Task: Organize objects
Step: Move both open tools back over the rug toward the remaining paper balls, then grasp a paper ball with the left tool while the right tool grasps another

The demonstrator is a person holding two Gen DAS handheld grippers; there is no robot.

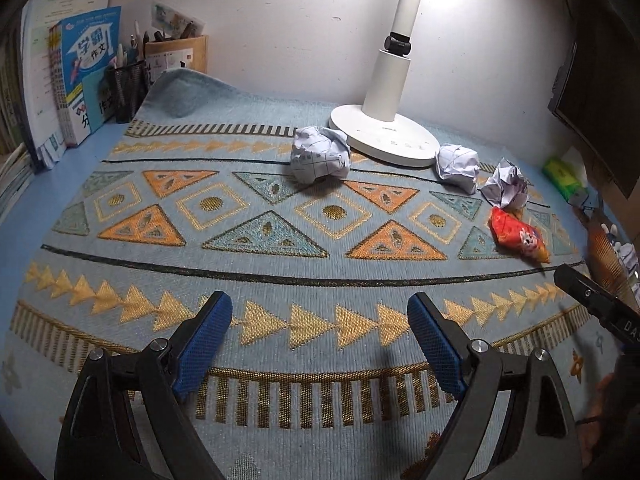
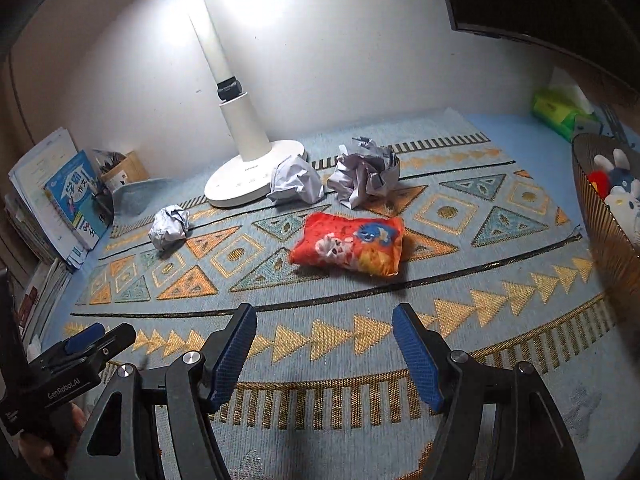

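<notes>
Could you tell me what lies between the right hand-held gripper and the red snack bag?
Only bare patterned mat lies between the right hand-held gripper and the red snack bag, shown in the right wrist view.

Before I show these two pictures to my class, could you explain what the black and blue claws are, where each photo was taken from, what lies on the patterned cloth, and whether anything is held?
A person holds a two-finger grabber in each hand; a camera on each looks along its fingers. One view shows the left gripper, the other the right gripper. Both are open and empty. On the cloth: a lamp, three paper balls and a red snack bag.
</notes>
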